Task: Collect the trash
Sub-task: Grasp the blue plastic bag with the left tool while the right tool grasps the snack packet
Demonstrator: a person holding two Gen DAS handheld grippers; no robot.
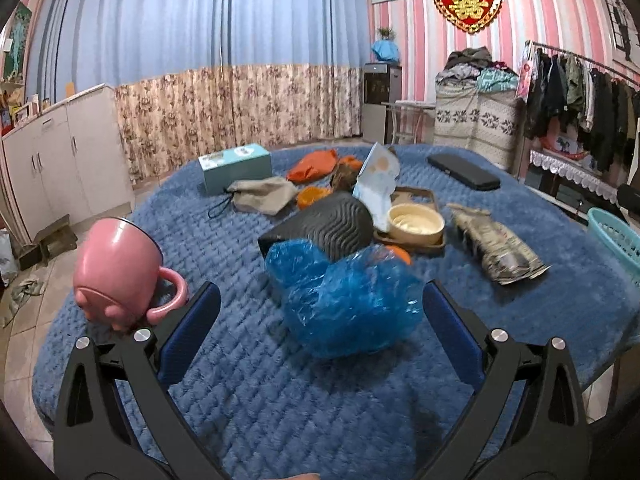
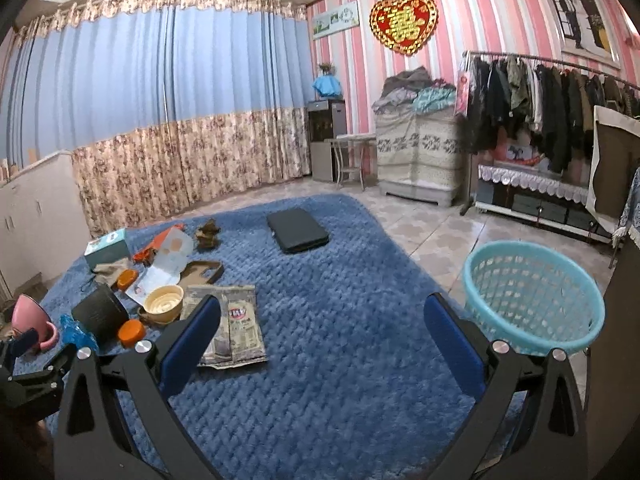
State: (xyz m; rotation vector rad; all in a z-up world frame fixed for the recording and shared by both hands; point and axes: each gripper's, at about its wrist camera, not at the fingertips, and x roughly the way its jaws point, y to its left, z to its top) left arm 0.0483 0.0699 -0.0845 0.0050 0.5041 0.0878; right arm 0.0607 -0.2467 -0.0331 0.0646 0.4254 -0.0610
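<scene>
Spreading across most of both views, a blue blanket [image 2: 340, 300] carries everything; a teal basket [image 2: 534, 300] sits off its right edge on the tiled floor, looking like the place for trash, though that is a judgement. On the blanket lie a dark flat case [image 2: 298, 230], a teal box [image 1: 235, 168], a pink mug [image 1: 120, 270] on its side, a ribbed dark pot [image 1: 328, 224], a cream bowl [image 1: 416, 224] on a tray, a flattened snack packet [image 2: 236, 332] and a crumpled blue plastic bag [image 1: 348, 300]. The relation that matters: the plastic bag lies straight ahead of the left gripper [image 1: 320, 320], just past its fingertips and roughly centred between them, leaning against the dark pot behind it. It is a bunched lump with no clear long axis, slightly wider across than the way the gripper points. The left hand's tool is much the nearer one; the right gripper [image 2: 322, 330] hovers further right, with the snack packet partly behind its left finger and the basket just beyond its right finger. Both grippers are spread wide, blue pads far apart, and neither holds or touches anything. The likely next step is to ease the left one forward around the bag and close, taking care not to nudge the pot or the mug beside its left finger.
</scene>
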